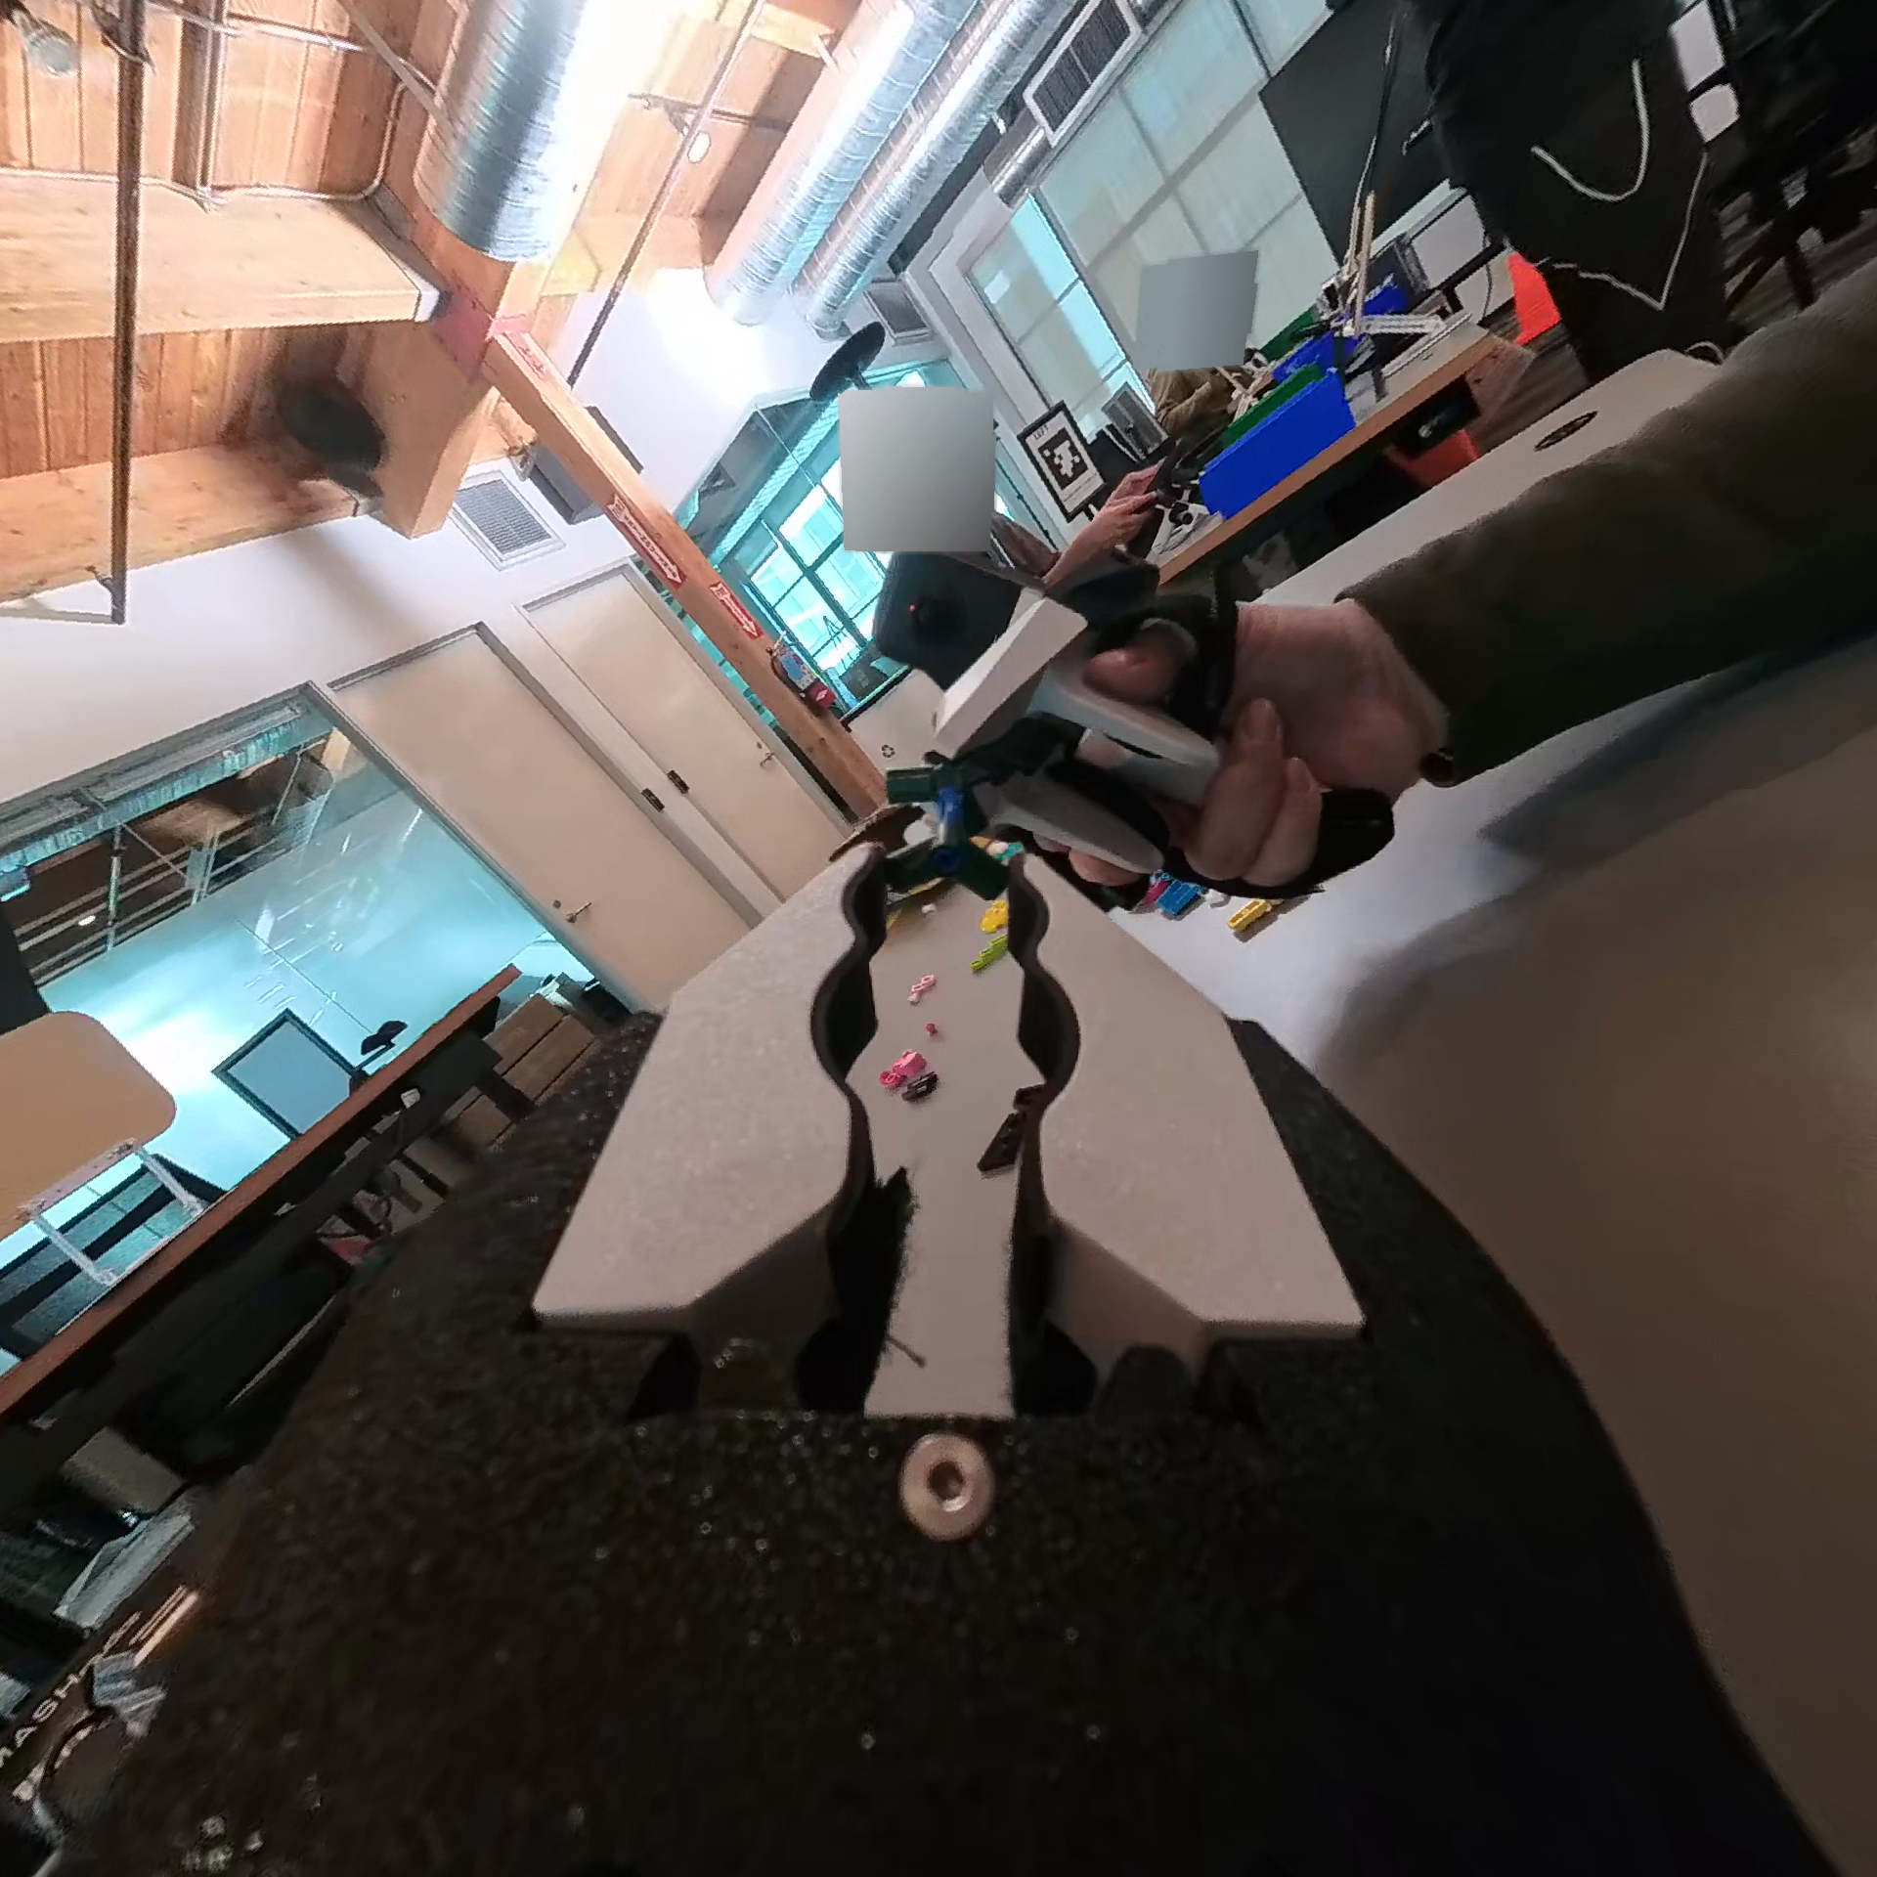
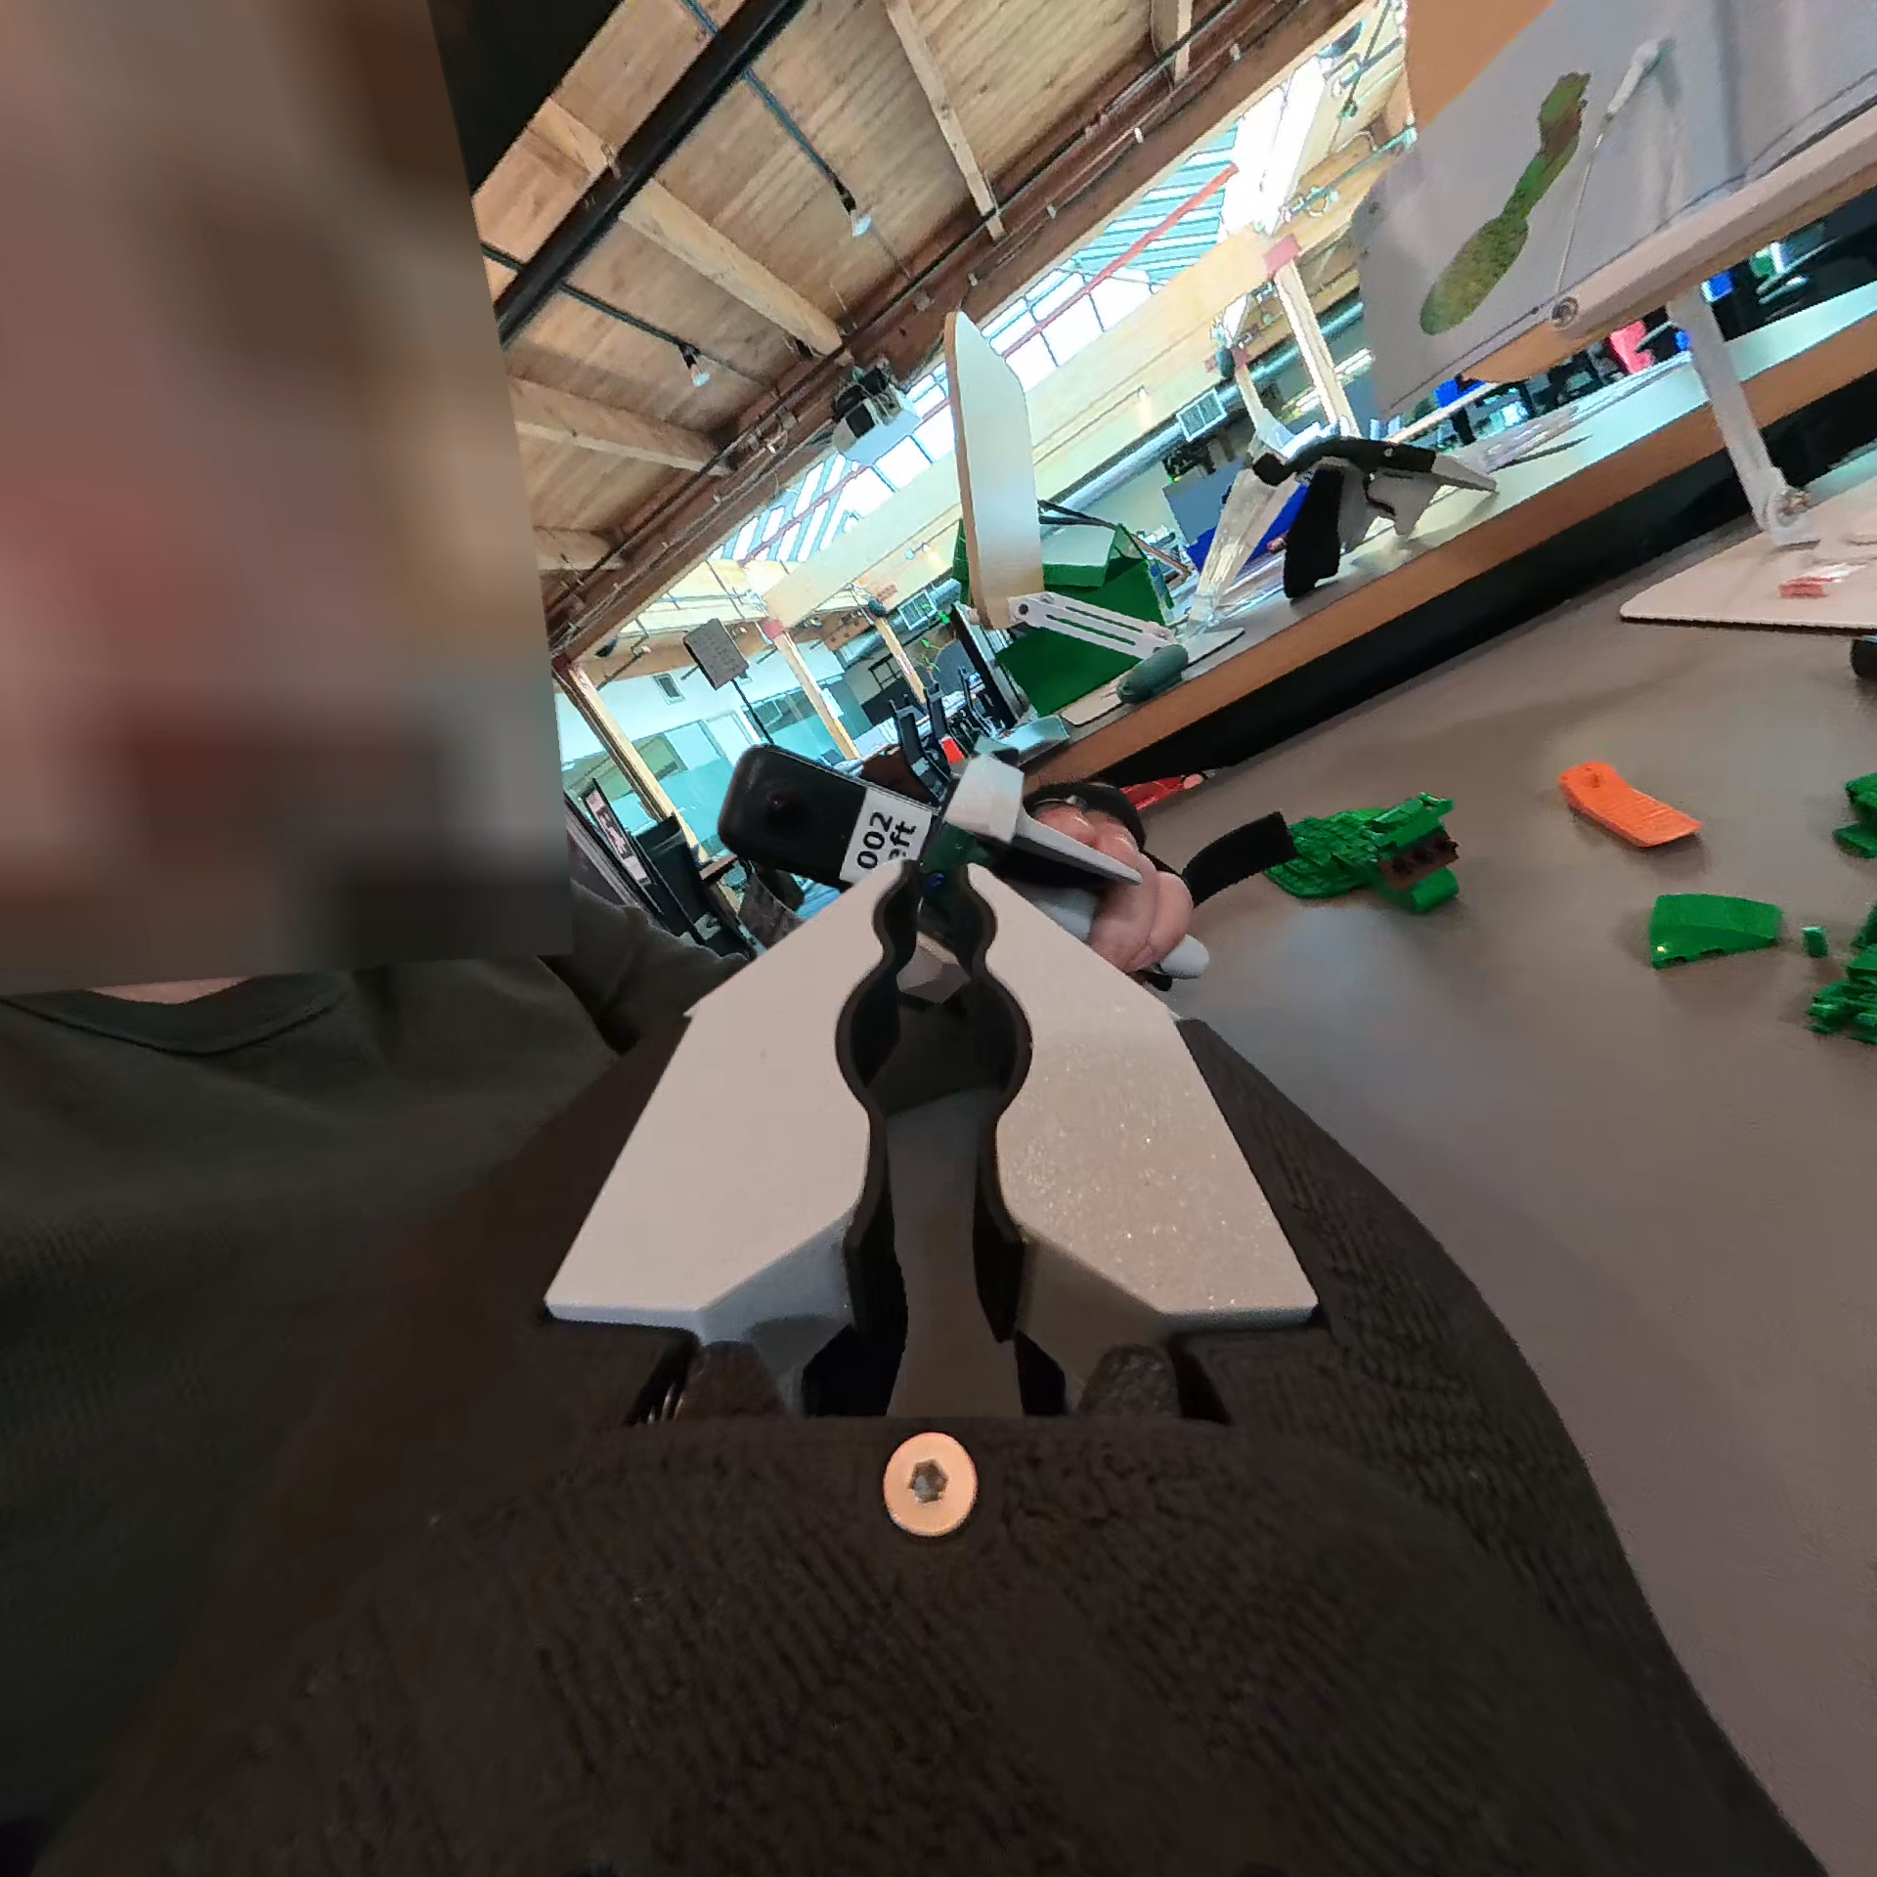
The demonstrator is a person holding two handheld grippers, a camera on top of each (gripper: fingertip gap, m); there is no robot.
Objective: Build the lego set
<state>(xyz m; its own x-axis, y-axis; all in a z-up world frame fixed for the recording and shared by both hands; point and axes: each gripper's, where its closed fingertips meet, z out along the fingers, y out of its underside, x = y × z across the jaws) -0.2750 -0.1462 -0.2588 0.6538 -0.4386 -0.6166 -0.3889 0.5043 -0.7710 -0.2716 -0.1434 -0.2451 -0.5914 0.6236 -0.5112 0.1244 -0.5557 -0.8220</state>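
Both grippers are lifted off the worktop (image 1: 1625, 1016) and meet tip to tip over a small dark-green and blue lego sub-assembly (image 1: 940, 813), which sits just above centre in the left wrist view. The left gripper (image 1: 940, 863) has its jaws drawn narrow with the tips at the piece, and the right gripper (image 2: 934, 884) likewise pinches in close, though whether each truly clamps it I cannot tell for sure. The piece looks light, stiff and slick, and likely to pop apart at its joints, so I would hold it by the flat sides of the thickest brick, not the thin sticking-out bits. Loose pink bricks (image 1: 904, 1072) and yellow bricks (image 1: 1247, 914) lie below on the worktop. In the right wrist view a green lego build (image 2: 1361, 848), an orange brick separator (image 2: 1625, 807) and a green curved piece (image 2: 1711, 926) sit at right, well apart; nothing blocks the work.
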